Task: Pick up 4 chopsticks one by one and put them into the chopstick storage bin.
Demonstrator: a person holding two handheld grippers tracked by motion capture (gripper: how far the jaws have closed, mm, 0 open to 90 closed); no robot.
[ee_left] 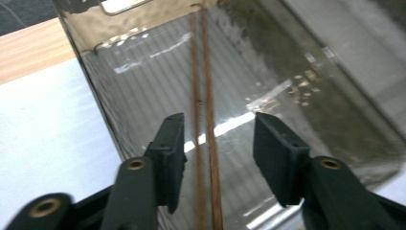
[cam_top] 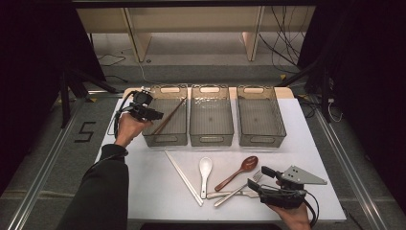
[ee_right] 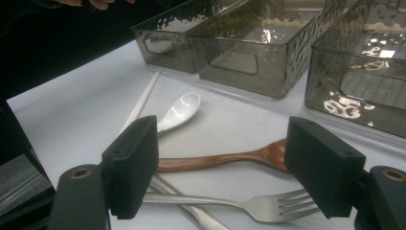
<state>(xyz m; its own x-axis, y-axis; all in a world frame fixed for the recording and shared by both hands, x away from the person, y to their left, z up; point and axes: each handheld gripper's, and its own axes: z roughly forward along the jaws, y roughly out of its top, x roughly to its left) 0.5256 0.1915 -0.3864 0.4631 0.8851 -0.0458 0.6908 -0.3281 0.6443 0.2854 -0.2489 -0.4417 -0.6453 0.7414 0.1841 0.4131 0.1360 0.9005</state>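
Brown chopsticks (ee_left: 205, 120): the wooden pair lies slantwise in your left bin (cam_top: 166, 115), two thin round sticks side by side on its ribbed floor.
Left gripper (ee_left: 218, 160): you hold it over that bin with the jaws apart, clear of the sticks on both sides; nothing is clamped.
Done so far: by the look of it, one pair is sorted; the middle bin (cam_top: 211, 115) and right bin (cam_top: 261, 116) hold nothing.
Left to do: five pieces wait on the counter (cam_top: 143, 187), so the sorting seems barely begun.
White chopsticks (cam_top: 183, 177): a pale, straight pair, tips toward you.
White spoon (cam_top: 205, 170): glossy, ceramic-looking, deep-bowled.
Brown spoon (cam_top: 238, 172): dark polished wood, long-handled.
Fork (ee_right: 239, 203): brushed metal, crossed over a metal knife handle (ee_right: 201, 218).
Right gripper (ee_right: 225, 167): you rest it low near the fork, jaws spread wide, holding nothing.
Bins: smoky clear plastic, hammered walls, cut-out handles.
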